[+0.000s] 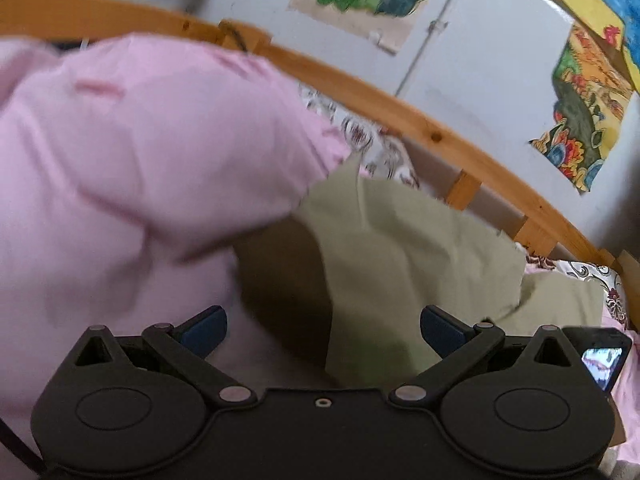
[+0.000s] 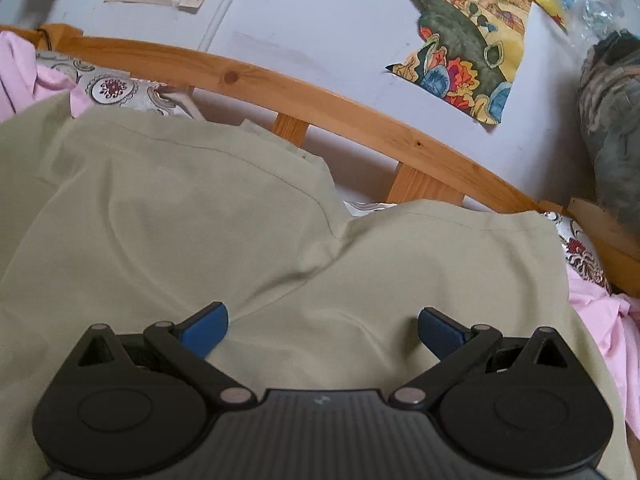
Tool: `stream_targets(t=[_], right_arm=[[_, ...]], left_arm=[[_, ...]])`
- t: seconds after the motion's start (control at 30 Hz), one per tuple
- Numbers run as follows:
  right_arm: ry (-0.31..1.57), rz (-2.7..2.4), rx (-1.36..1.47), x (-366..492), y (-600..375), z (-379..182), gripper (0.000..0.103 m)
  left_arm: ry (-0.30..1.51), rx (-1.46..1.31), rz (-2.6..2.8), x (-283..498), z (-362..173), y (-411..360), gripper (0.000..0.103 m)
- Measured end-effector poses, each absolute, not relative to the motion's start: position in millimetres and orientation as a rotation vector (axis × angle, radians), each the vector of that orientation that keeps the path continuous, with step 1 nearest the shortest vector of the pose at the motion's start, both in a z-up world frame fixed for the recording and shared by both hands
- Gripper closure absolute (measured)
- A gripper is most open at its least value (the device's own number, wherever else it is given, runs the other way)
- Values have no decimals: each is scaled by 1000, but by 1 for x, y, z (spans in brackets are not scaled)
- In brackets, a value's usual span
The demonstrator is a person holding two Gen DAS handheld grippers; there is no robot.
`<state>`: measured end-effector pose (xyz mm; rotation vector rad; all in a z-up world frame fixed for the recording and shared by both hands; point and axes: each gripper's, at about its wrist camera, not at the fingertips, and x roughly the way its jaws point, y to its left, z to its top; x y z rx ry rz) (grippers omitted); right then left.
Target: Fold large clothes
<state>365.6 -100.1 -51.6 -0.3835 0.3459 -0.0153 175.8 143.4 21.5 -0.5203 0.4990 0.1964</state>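
Note:
A large olive-green garment [image 2: 248, 232] lies spread on the bed, with a stitched seam across its far part. It also shows in the left wrist view [image 1: 400, 248], partly under a pink cloth [image 1: 132, 168] that bulges up on the left and looks blurred. My left gripper [image 1: 323, 330] is open and empty, just above where the pink cloth meets the green garment. My right gripper [image 2: 323, 330] is open and empty, low over the middle of the green garment.
A wooden bed rail [image 2: 280, 84] with slats runs along the far side, against a pale wall with colourful posters [image 2: 468, 52]. A patterned bedsheet [image 2: 114, 88] shows at the edges. A phone [image 1: 600, 360] lies at the right. Pink cloth [image 2: 608, 328] also lies at the right.

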Motion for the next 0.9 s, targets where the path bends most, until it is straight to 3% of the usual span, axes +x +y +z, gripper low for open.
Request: stream_targets(t=[0.5,0.63,0.9], right_arm=[[339,26,-259,362,-120,-25,0],[214,17,-335,379,-112,6,0],[252,37,-406,421,-108,-4,0]], left_arm=[[608,-639,267,239,-13,143,1],[606,-621,268,237,-15,141,1],[621,-590,280,239,-15,136,1]])
